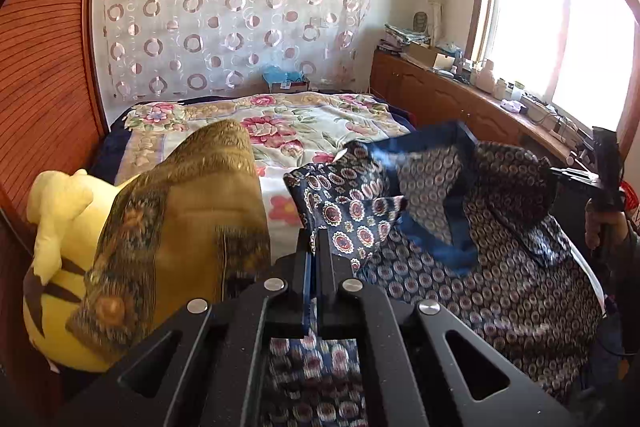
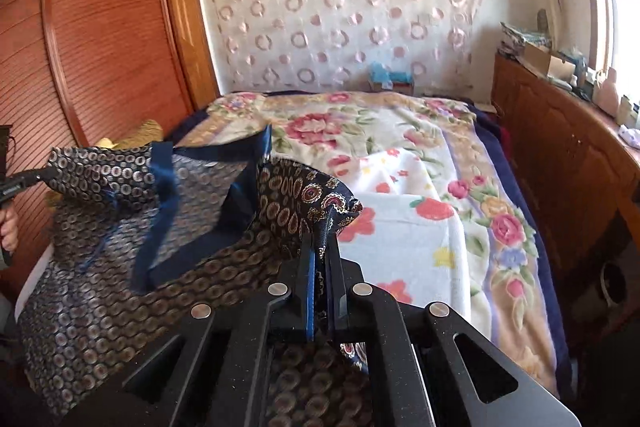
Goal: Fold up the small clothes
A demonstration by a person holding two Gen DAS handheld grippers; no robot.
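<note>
**Both Grippers Clamped on the Patterned Garment, Held Up Over the Bed**

At the bottom centre of the left wrist view, the left gripper (image 1: 316,243) is pinched tight on a corner of the dark blue patterned garment (image 1: 472,239) — cloth sits squeezed between the two black jaws, and more of it hangs under the gripper frame. The garment spreads across the right half of that frame, lifted and slack, its plain blue trim (image 1: 436,227) looping through the middle. Far over at the right edge, the right gripper (image 1: 576,174) reaches in and meets the garment's other corner, with a person's hand (image 1: 600,227) on the grip below it.

In the right wrist view, low and centre, the right gripper (image 2: 322,247) is likewise clenched on a corner of the garment (image 2: 120,287), fabric bunched at the fingertips. The cloth drapes away to the lower left of the frame, blurred in places. At the left edge the left gripper (image 2: 44,175) pokes in at the far corner — a hand (image 2: 9,227) shows just beneath it.

Behind the garment lies the bed with its floral blanket (image 2: 400,131) and a white flowered towel (image 2: 412,239) on top, to the right of the cloth. In the left wrist view's lower left, an olive-gold cushion (image 1: 188,219) leans against a yellow plush toy (image 1: 60,227). A wooden wardrobe (image 2: 100,39) fills the upper left, and a circle-patterned curtain (image 1: 236,11) covers the back wall.
</note>
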